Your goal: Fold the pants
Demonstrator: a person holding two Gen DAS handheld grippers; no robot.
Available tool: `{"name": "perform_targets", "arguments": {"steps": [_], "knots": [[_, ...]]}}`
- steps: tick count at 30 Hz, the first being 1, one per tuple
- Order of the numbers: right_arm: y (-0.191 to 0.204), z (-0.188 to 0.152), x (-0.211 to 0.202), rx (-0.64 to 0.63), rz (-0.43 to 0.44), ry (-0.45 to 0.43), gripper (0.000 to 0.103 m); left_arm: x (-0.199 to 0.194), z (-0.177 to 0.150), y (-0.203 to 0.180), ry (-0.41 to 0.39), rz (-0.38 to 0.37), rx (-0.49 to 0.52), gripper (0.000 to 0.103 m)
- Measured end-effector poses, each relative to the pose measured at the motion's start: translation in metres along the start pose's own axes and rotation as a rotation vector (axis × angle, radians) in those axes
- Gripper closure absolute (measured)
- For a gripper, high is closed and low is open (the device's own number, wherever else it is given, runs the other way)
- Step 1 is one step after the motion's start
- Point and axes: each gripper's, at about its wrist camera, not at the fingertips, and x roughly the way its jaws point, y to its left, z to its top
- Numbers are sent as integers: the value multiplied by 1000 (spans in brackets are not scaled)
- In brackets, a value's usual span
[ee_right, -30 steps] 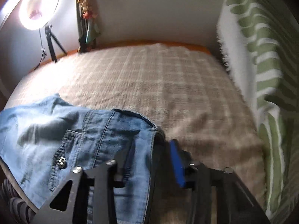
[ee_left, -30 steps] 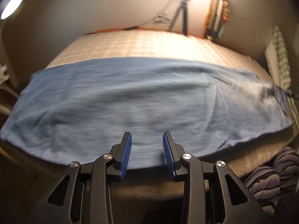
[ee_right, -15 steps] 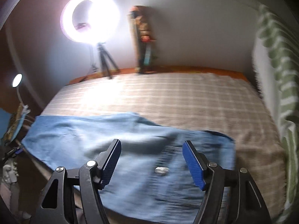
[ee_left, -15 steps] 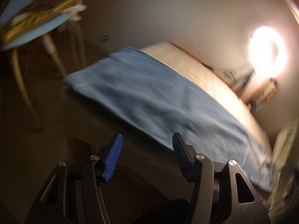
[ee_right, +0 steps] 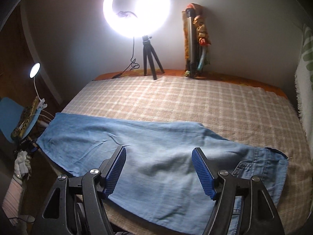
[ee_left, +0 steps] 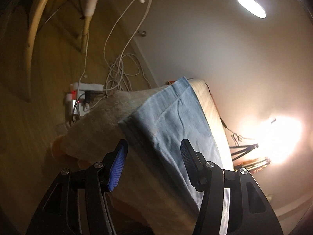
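Light blue denim pants lie flat along the near edge of the bed, folded lengthwise, waistband with a pocket at the right, leg hems at the left. My right gripper is open and empty, hovering above the middle of the pants. My left gripper is open and empty, off the left end of the bed, its jaws framing the hem end of the pants, which drapes over the bed corner.
The bed has a beige plaid cover. A ring light on a tripod and a folded tripod stand at the far edge. A blue chair, desk lamp, power strip and cables sit left of the bed.
My right gripper let go of the waistband, opened and drew back and left above the pants' middle. My left gripper swung left to the hem end and opened wider.
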Motion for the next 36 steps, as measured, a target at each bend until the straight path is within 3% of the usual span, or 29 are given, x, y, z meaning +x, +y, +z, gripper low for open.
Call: {"name": "perform_targets", "arguments": {"steps": [7, 13, 18, 23, 26, 27, 28, 31, 36], "knots": [[6, 1, 6, -1, -2, 7, 30, 8, 3, 0, -16, -1, 5, 48], [7, 0, 14, 8, -6, 20, 30, -1, 7, -20, -38, -4, 73, 48], [12, -3, 18, 5, 3, 27, 30, 12, 6, -18, -25, 38, 77, 48], [21, -5, 19, -17, 10, 32, 30, 15, 5, -23, -66, 53, 75, 48], [26, -4, 20, -22, 15, 31, 29, 21, 7, -29, -94, 67, 60, 61], [29, -3, 22, -24, 18, 32, 29, 24, 8, -30, -98, 72, 57, 86], [30, -2, 22, -24, 21, 33, 29, 26, 9, -32, -105, 79, 55, 92], [39, -1, 23, -42, 38, 32, 29, 22, 9, -47, -136, 65, 102, 91], [56, 5, 30, -51, 106, 58, 29, 19, -5, -96, -154, 67, 323, 92]]}}
